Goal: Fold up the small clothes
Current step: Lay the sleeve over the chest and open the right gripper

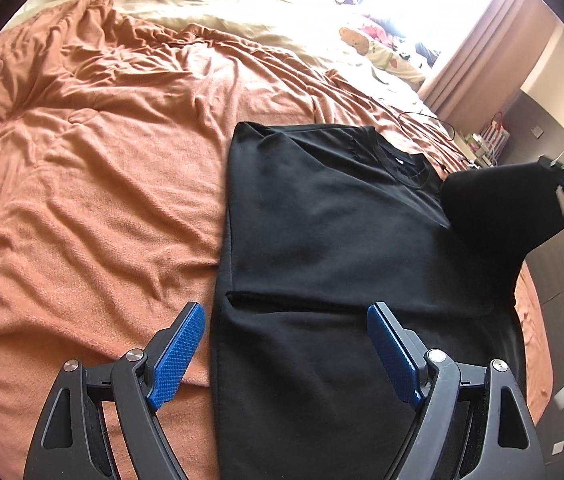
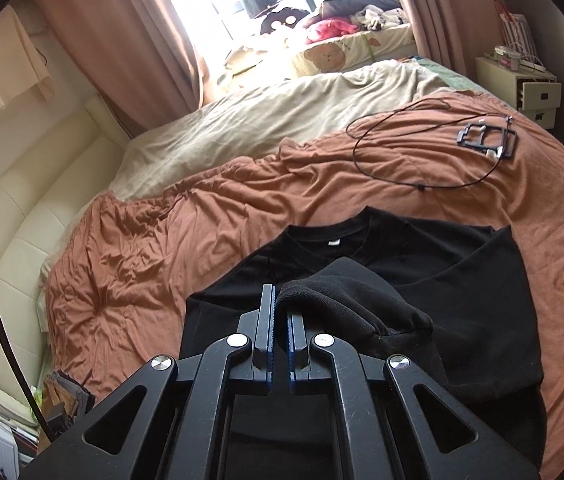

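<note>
Spread wide and empty, the left gripper hovers over the black T-shirt on the bed; beyond it, the right gripper clamps the sleeve, lifted apparently for folding inward.

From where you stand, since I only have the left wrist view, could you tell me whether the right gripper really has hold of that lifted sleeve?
Observer: Yes, the right gripper is shut on a bunched fold of the sleeve of the black T-shirt.
Operator: Thank you. Is anything lying on the blanket beyond the collar?
Observer: A thin black cord loops across the orange blanket towards a dark frame-like object.
Operator: And the left gripper?
Observer: The left gripper is open, with nothing between its jaws.
</note>
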